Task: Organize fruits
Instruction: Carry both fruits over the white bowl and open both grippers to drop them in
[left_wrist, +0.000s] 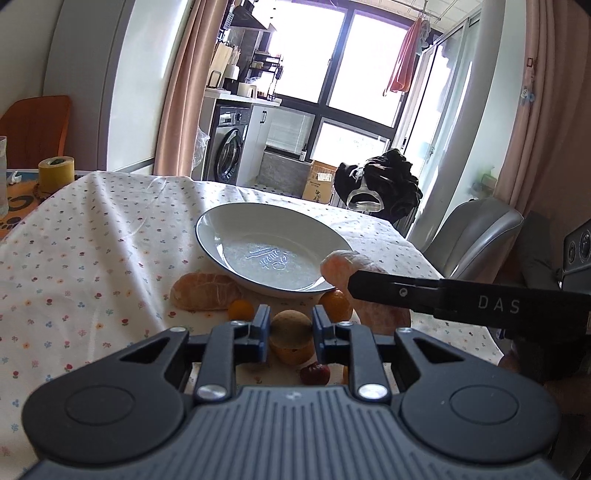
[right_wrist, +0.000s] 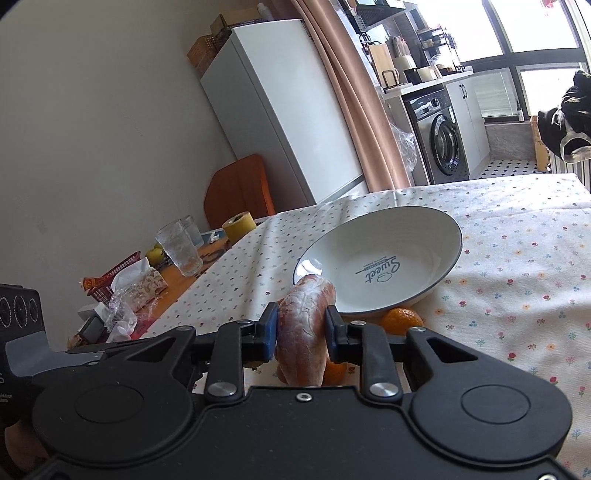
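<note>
My right claw (right_wrist: 301, 334) was clenched on a peeled pomelo wedge (right_wrist: 304, 328), blue pads pressed into both its sides, the wedge lifted at the near rim of the white plate (right_wrist: 406, 229). My left camera caught what the right one couldn't: that same wedge (left_wrist: 341, 264) from the side, its tip over the plate's (left_wrist: 221, 218) near right rim, with the black finger of the right claw (left_wrist: 373, 286) across it. My left claw (left_wrist: 288, 330) was released, jaws apart, with a brownish round fruit (left_wrist: 290, 326) seen between them on the desk (left_wrist: 92, 240) below, not gripped.

Only the left view showed the rest of the pile at the near edge of the plate: a second peeled wedge (left_wrist: 205, 291) lying against the plate's near left rim, a small orange fruit (left_wrist: 241, 309) just beside it, a mandarin (left_wrist: 335, 304) under the rim, and a dark red fruit (left_wrist: 314, 373) nearest me.

The right view alone gave me the word "Sweet" printed in the plate, the mandarin (right_wrist: 400, 319) tucked by the rim, and, at the desk's far left edge, two glasses (right_wrist: 179, 247) and a yellow tape roll (right_wrist: 239, 225). The plate held no fruit.
</note>
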